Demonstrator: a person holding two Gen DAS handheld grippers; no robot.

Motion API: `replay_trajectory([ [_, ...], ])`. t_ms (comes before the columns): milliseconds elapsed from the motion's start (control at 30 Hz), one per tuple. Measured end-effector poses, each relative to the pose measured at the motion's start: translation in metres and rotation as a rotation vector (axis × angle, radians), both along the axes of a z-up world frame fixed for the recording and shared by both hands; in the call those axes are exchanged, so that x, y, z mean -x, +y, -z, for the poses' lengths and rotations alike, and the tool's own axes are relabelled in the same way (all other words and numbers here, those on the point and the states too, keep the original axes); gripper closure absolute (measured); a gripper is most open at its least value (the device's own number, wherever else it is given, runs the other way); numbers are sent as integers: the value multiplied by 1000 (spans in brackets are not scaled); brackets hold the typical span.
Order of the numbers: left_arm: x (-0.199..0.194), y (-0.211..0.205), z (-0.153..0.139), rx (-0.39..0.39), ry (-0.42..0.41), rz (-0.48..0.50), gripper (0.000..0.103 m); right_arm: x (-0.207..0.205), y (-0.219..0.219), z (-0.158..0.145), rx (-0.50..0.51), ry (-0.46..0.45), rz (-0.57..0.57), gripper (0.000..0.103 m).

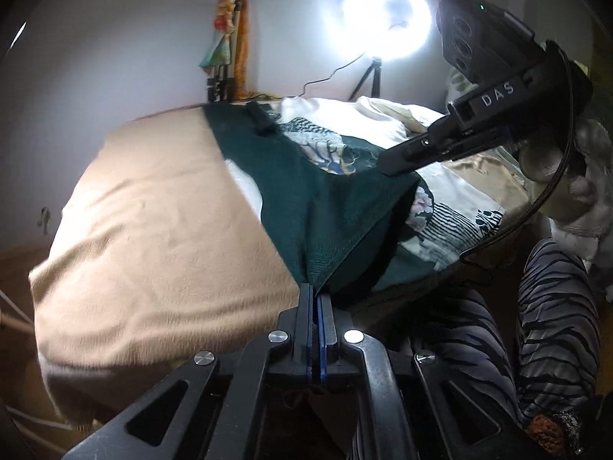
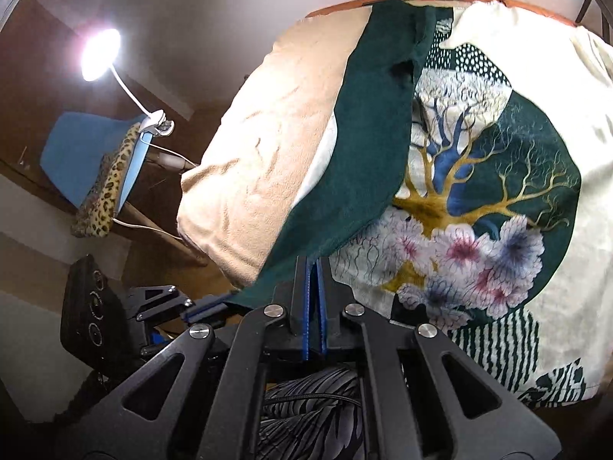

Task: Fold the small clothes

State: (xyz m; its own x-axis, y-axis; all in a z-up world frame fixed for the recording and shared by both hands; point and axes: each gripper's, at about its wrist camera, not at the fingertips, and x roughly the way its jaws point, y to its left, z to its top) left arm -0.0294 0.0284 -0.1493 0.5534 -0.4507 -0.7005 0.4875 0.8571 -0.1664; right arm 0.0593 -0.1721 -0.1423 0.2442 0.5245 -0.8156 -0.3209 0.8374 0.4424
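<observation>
Left gripper was clamped tight on green cloth near corner; right gripper pinched cloth's other corner, both at bed edge

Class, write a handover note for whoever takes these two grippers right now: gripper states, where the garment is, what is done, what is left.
Left gripper: shut on the near edge of the dark green garment.
Right gripper: shut on the same edge, further along.
Garment: stretched lengthwise over the bed, between the tan blanket and the printed cover.
Done: both corners gripped.
Left: all folding.
</observation>
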Motion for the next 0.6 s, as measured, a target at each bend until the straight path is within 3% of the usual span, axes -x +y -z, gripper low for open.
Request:
replay_trajectory([
  [133, 11, 0, 19, -63, 49, 21, 103, 3, 3, 17, 47, 52, -10, 98],
  [233, 16, 7, 21, -68, 74, -4, 92, 9, -3, 24, 117, 51, -24, 95],
  [267, 16, 11, 18, -60, 68, -19, 89, 12, -8, 21, 123, 30, -27, 89],
  [367, 6, 24, 5, -46, 42, -83, 88, 17, -29, 6, 115, -61, 0, 58],
  [600, -43, 23, -54, -31, -80, -155, 87, 23, -86, -28, 57, -229, 98, 54],
])
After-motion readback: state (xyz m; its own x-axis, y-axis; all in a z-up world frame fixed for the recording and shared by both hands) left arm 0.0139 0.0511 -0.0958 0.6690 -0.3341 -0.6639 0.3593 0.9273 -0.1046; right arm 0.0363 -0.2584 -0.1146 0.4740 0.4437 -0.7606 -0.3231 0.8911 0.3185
